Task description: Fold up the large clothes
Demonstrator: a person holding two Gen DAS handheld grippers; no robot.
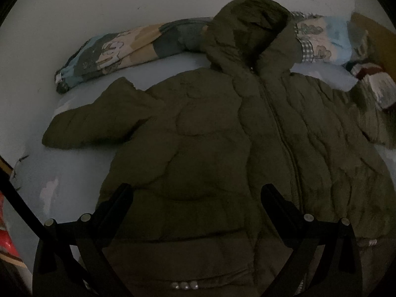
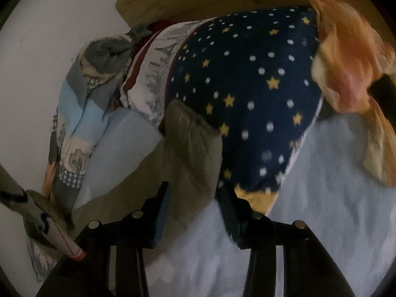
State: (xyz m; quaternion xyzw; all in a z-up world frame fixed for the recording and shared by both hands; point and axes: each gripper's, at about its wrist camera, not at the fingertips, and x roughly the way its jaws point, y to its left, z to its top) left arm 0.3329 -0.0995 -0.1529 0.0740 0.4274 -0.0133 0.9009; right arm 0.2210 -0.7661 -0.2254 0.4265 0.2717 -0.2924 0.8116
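Olive quilted hooded jacket spread zipped-up on pale blue sheet, left gripper apart above hem, right gripper half-closed around sleeve cuff, not visibly pinching; risk of snagging star-dotted navy pillow alongside.

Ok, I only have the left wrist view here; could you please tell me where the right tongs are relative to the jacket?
Observer: The right tongs are over the end of the jacket sleeve, jaws apart astride it, not visibly pinching.
Operator: What lies beside that sleeve?
Observer: A navy star-patterned pillow sits right against the sleeve's cuff.
Operator: Is there anything past the pillow?
Observer: An orange cloth lies bunched at the pillow's right side.
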